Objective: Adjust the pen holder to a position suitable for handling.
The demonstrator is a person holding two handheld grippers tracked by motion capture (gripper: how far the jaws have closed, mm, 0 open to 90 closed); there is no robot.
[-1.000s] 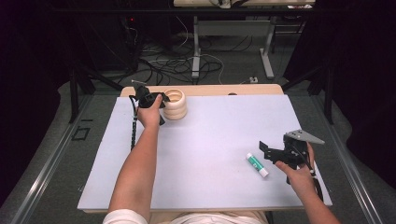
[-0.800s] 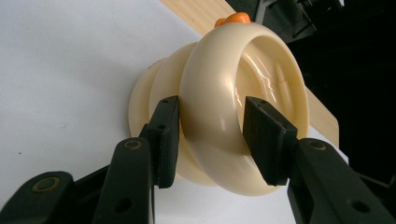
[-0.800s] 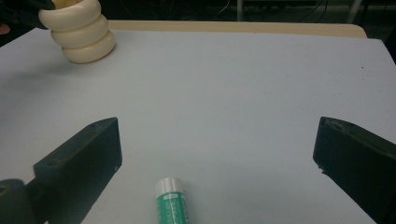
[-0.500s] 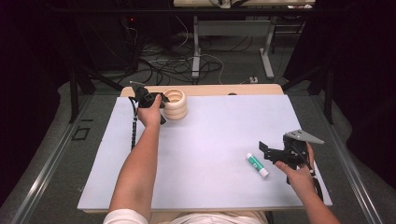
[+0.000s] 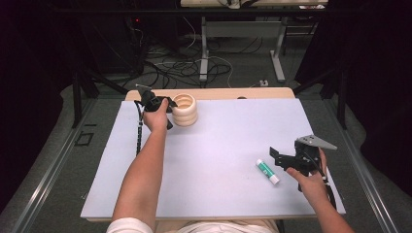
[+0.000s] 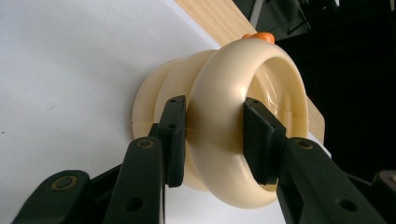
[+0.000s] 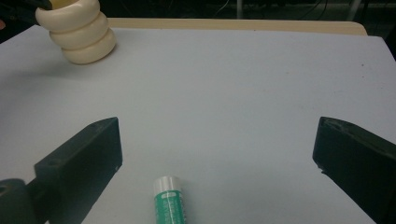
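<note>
A cream holder (image 5: 184, 109) made of three stacked rings stands at the far left of the white board (image 5: 218, 145). My left gripper (image 5: 158, 105) is shut on its top ring (image 6: 219, 93). One pad (image 6: 175, 135) sits in the groove below that ring and the other pad (image 6: 259, 140) lies over the rim. A green-and-white glue stick (image 5: 267, 172) lies flat at the near right. My right gripper (image 5: 278, 157) hovers just right of it, wide open, and the glue stick (image 7: 169, 201) lies between its jaws (image 7: 217, 135) near the bottom. The holder (image 7: 77, 30) stands far off at the upper left.
A strip of bare wooden tabletop (image 5: 233, 93) borders the board's far edge, with a small orange thing (image 6: 259, 36) behind the holder. Cables and table legs (image 5: 204, 53) lie on the floor beyond. The left gripper's cable (image 5: 139, 131) trails along the board's left side.
</note>
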